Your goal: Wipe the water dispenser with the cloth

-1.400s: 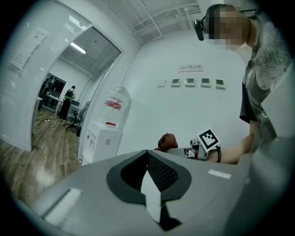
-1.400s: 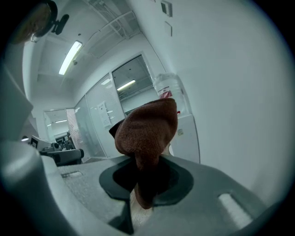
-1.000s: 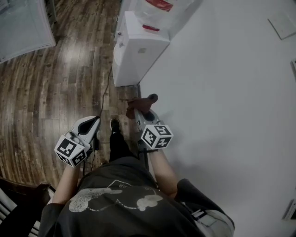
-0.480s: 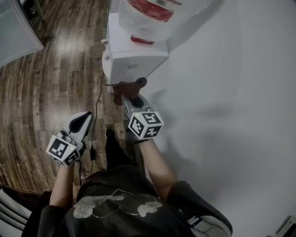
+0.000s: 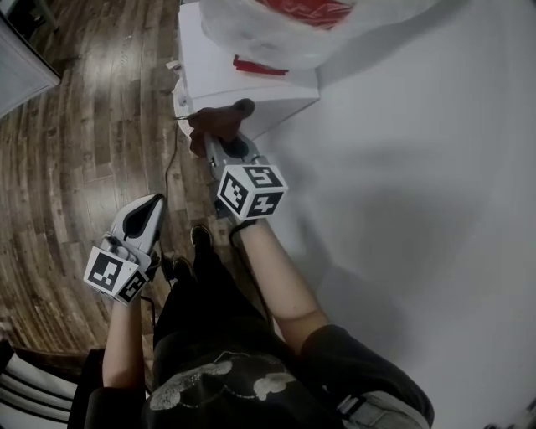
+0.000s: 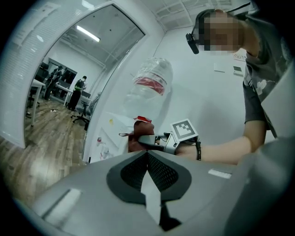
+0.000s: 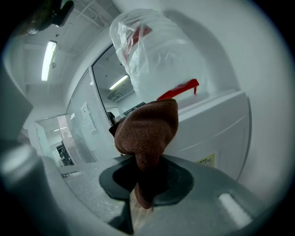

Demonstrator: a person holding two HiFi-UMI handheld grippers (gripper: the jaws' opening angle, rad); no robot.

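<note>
Head view first: the right gripper (image 5: 219, 144) reaches up the frame, its jaws clamped on a rust-brown fleecy cloth (image 5: 219, 120). The bunched cloth sits at the lower front corner of the boxy white plastic water dispenser (image 5: 216, 71); whether they touch can't be told from here. On top of the dispenser is a big bottle wrapped in crinkly clear plastic film (image 5: 293, 25). The left gripper (image 5: 149, 209) hangs low beside the person's leg, well apart from the dispenser, over the dark streaky wood-plank floor (image 5: 75, 167). A smooth white wall (image 5: 402, 167) fills the right side.

Over to the left gripper view: its two grey textured pads (image 6: 159, 173) are pressed together with nothing between them. Beyond them are the right gripper (image 6: 150, 139) with the cloth (image 6: 137, 133) at its tip (a soft brown lump against the dispenser's white side (image 6: 108, 136)) and the bottle (image 6: 150, 83) above.

Now the right gripper view: the right gripper (image 7: 144, 186) has its jaws closed on the cloth (image 7: 148, 126). The cloth's narrow tail is pinched between them. Its long axis runs along the jaws, swelling into a rounded, nubbly head that points towards the dispenser's flat panelled body (image 7: 216, 131). A red strip (image 7: 177, 91) lies on the dispenser's top at the foot of the wrapped bottle (image 7: 156, 50).
</note>
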